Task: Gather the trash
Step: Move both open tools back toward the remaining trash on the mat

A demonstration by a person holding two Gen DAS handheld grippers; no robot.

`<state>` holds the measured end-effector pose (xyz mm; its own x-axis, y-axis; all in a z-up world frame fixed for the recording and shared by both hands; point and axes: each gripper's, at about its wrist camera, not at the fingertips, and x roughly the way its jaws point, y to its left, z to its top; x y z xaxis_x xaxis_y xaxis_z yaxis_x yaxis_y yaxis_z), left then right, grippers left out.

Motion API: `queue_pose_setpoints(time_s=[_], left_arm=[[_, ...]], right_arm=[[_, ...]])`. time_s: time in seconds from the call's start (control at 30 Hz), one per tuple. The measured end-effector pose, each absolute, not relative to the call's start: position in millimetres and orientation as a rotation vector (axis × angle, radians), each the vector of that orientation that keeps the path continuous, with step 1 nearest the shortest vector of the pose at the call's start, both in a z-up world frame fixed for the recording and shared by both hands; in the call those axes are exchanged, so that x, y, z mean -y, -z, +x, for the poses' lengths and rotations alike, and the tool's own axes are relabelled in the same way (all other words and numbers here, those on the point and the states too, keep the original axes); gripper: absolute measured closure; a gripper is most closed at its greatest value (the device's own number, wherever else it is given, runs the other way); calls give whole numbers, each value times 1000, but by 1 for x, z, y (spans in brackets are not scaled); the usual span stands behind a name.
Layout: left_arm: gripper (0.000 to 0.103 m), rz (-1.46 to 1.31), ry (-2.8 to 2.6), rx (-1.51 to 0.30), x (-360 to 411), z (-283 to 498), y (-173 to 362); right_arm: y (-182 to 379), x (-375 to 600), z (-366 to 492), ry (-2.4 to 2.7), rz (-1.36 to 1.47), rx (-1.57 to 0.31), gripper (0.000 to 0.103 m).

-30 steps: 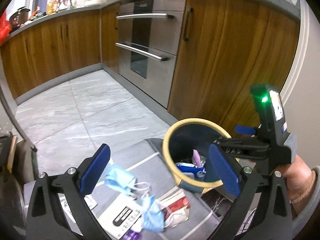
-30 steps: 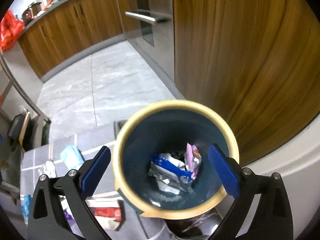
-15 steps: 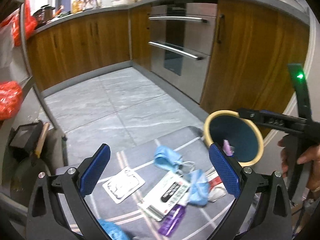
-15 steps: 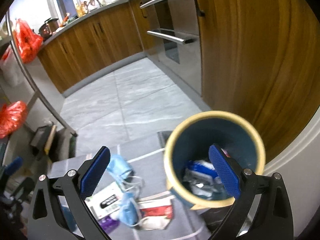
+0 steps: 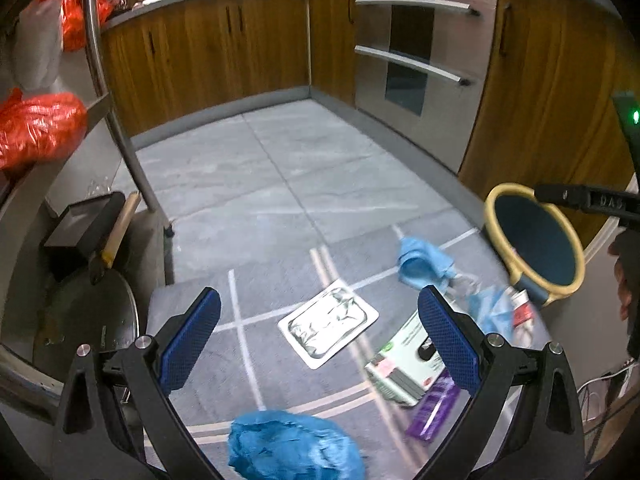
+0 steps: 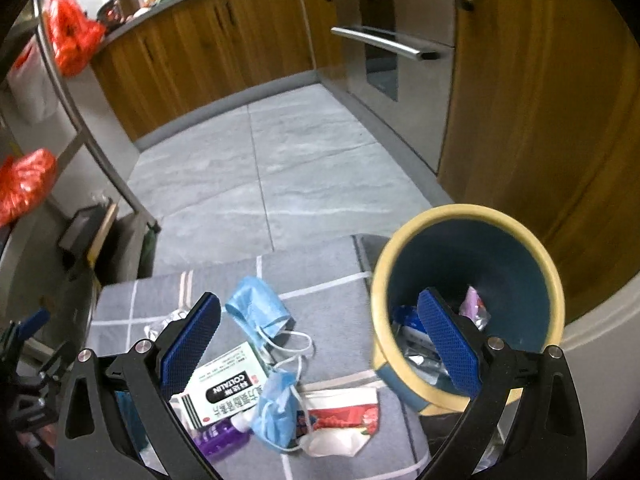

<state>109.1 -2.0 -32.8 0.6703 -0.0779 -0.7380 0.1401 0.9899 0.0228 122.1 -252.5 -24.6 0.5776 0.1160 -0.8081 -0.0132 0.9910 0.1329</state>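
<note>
Trash lies on a grey lined mat (image 5: 280, 292) (image 6: 328, 292): a silver foil pouch (image 5: 328, 326), blue face masks (image 5: 424, 264) (image 6: 256, 312) (image 6: 278, 412), a white-green box (image 5: 404, 364) (image 6: 224, 388), a purple tube (image 5: 434, 410) (image 6: 218, 440), a red-white wrapper (image 6: 340, 420) and a crumpled blue wad (image 5: 294, 446). A blue bin with a yellow rim (image 5: 496, 224) (image 6: 472, 210) holds wrappers (image 6: 474, 308). My left gripper (image 5: 318, 342) hangs open above the foil pouch. My right gripper (image 6: 318, 344) is open and empty, over the masks beside the bin.
Wooden cabinets (image 5: 224, 52) and a steel oven (image 5: 416, 60) ring the grey tile floor (image 5: 260, 176). A metal rack with red bags (image 5: 36, 128) (image 6: 68, 32) stands at left, a pan lid (image 5: 92, 316) beneath it. A hand (image 5: 628, 280) holds the right gripper's handle.
Both grippers have pulled back and swung left, away from the bin. The left view now centres on the foil pouch; the right view shows the masks and box instead of the bin's inside.
</note>
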Motion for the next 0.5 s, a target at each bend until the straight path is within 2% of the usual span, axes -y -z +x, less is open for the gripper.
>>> queue_pose_setpoints(time_s=[0.5], left_arm=[[6, 266, 261, -980, 25, 161, 108]], right_arm=[[69, 196, 156, -151, 4, -1059, 5]])
